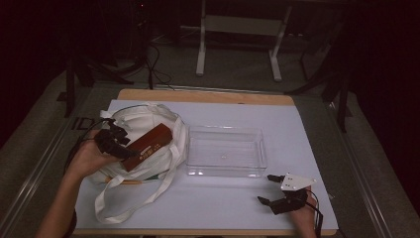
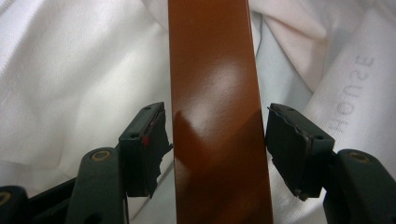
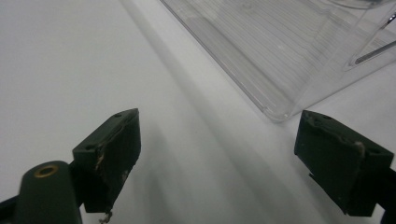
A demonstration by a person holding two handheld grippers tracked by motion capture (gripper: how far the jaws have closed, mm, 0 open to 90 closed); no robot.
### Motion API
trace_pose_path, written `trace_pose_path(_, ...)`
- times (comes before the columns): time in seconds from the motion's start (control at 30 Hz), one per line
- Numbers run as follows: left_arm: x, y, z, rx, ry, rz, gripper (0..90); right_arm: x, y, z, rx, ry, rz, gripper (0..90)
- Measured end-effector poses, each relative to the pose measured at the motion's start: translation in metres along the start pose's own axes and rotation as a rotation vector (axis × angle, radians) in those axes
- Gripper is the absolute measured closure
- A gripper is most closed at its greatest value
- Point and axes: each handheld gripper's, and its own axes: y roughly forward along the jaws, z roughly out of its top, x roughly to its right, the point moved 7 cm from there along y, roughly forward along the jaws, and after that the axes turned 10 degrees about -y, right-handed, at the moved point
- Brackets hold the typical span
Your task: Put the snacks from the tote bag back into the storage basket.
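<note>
so the long glossy reddish-brown box (image 1: 147, 145) sits half out of the white cloth tote bag (image 1: 148, 116), just left of the clear plastic tray (image 1: 226, 151). left gripper (image 2: 217, 140) has its jaws either side of the box; there's a slim gap on both sides, so not really clamped. right gripper (image 1: 271, 189) idles in front of the tray on the counter (image 1: 208, 208), jaws spread, holding nothing. tray's empty, so i'd say unpacking has barely begun.
</note>
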Motion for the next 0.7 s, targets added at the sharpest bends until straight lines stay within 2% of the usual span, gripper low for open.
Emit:
trace_pose_path(0.1, 0.0, 0.0, 0.0, -0.006, 0.002, -0.001, 39.0, 0.0, 0.0, 0.0, 0.0, 0.0, 0.0, 14.7)
trace_pose_path(0.23, 0.0, 0.006, -0.004, -0.047, -0.004, -0.008, 38.8, 0.0, 0.0, 0.0, -0.001, -0.001, 0.001, 14.7)
trace_pose_path(0.3, 0.0, 0.006, -0.004, -0.047, -0.004, -0.008, 38.8, 0.0, 0.0, 0.0, -0.001, -0.001, 0.0, 14.7)
trace_pose_path(0.4, 0.0, 0.011, -0.006, -0.081, -0.018, -0.019, 38.0, 0.0, 0.0, 0.0, -0.002, -0.001, 0.001, 14.7)
trace_pose_path(0.7, 0.001, 0.02, -0.009, -0.151, -0.021, -0.026, 37.4, 0.0, 0.0, 0.0, -0.003, -0.002, 0.001, 14.7)
